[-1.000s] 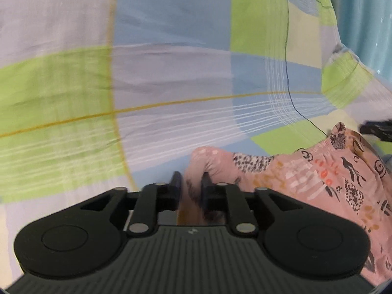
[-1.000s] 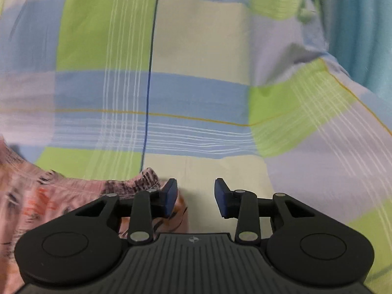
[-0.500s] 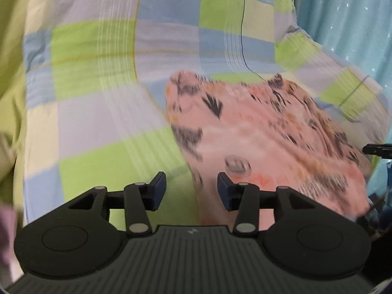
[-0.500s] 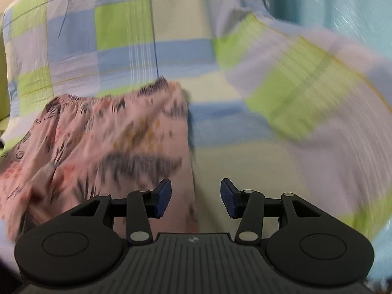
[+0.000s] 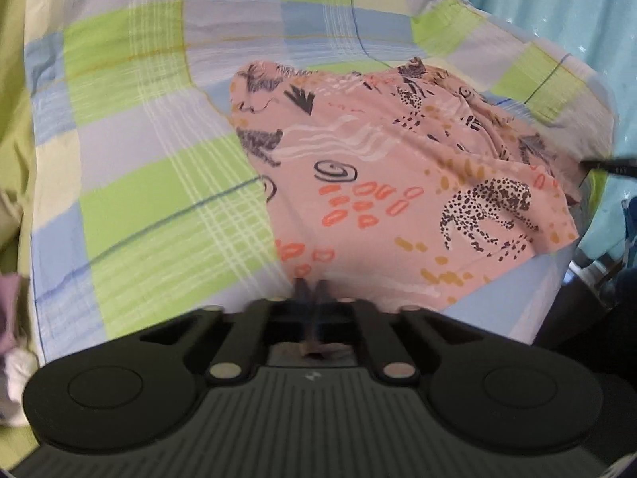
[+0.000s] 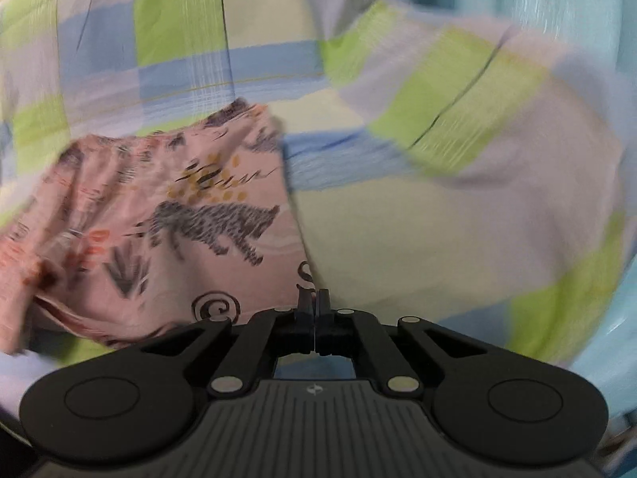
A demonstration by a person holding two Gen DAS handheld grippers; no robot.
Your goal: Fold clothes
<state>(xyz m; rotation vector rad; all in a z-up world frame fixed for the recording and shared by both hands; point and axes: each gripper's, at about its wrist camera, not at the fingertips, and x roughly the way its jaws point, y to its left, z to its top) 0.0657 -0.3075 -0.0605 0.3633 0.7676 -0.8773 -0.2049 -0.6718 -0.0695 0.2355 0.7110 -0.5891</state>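
The garment — pink, printed with spotted cats, spirals and orange marks — lies spread on a checked sheet of green, blue and pale squares. In the left wrist view it fills the middle and right of the frame, its far edge rumpled toward the upper right and its near edge running down to the bottom centre.

There the left gripper has its fingers drawn together on the garment's near hem; a fold of pink cloth shows behind the tips, inside the gripper's frame, so the cloth is pinched.

In the right wrist view, which is blurred, the garment takes up the left half of the frame, its right edge slanting down to the bottom centre. The right gripper sits at that edge with its fingers closed tight — the pink corner reaches the tips, and they appear to nip it, though the blur keeps this from being certain.

A turquoise curtain hangs at the upper right of both views. The tip of the right gripper pokes in at the right edge of the left view, beside the garment's far corner.
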